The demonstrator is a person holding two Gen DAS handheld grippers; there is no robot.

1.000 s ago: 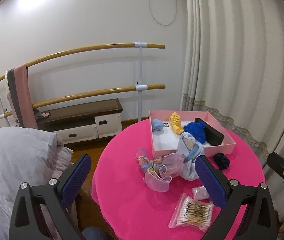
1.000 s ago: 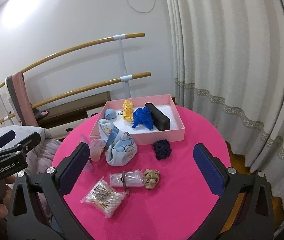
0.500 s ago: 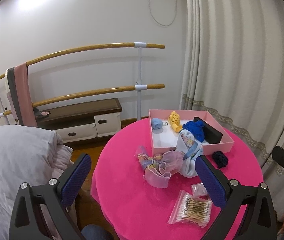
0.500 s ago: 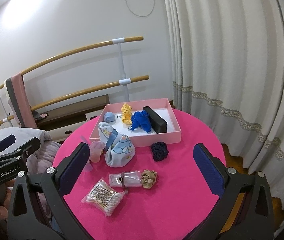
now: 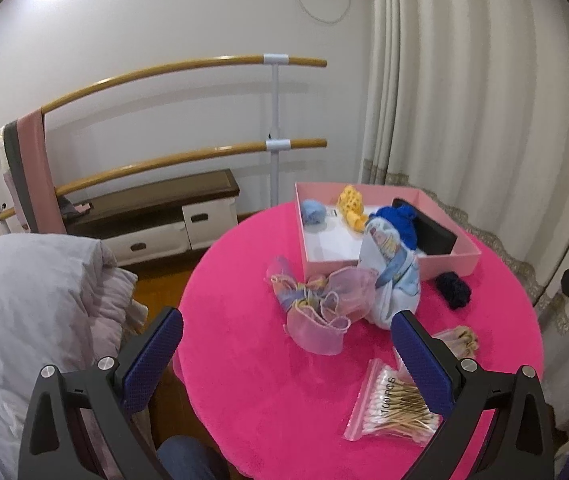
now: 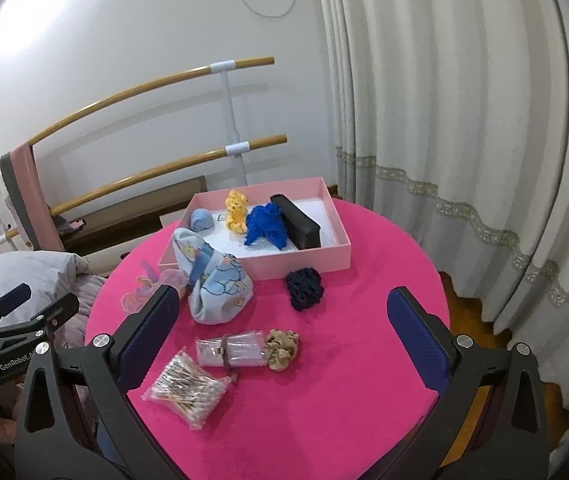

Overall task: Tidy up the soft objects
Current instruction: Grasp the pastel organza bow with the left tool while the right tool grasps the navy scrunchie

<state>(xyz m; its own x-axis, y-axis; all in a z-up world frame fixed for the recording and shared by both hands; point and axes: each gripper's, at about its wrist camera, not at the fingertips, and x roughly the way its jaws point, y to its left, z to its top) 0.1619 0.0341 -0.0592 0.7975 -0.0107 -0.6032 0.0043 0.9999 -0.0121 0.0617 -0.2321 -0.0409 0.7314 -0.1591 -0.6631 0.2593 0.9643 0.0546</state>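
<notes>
**Both tools pulled back, nothing yet picked up**

The pink box (image 6: 304, 268) sat at the far side of the round pink bench (image 6: 344, 400). Inside it lay four things: one pale blue ball (image 6: 201, 219), one yellow knit piece (image 6: 236, 210), one blue knit piece (image 6: 266, 226) and one black case (image 6: 298, 224).

Outside the box, six things waited on the bench. One light blue printed pouch (image 6: 218, 284) leaned against the box's near wall. One sheer pink organza bundle (image 5: 320, 304) lay just left of the pouch. One dark navy scrunchie (image 6: 304, 288) lay just in front of the box. Nearer than that were one tan scrunchie (image 6: 281, 349), touching one small clear packet (image 6: 230, 354), and one bag of cotton swabs (image 6: 186, 394).

Over the last second both views had drifted slightly back from the box, so the objects looked a little smaller and farther off; none of them had moved. I judged this a survey before the first grasp.

The left tool (image 5: 286, 354) hung wide open and empty over the bench's near left edge. The right tool (image 6: 282, 338) was likewise wide open, holding nothing, above the tan scrunchie.
</notes>
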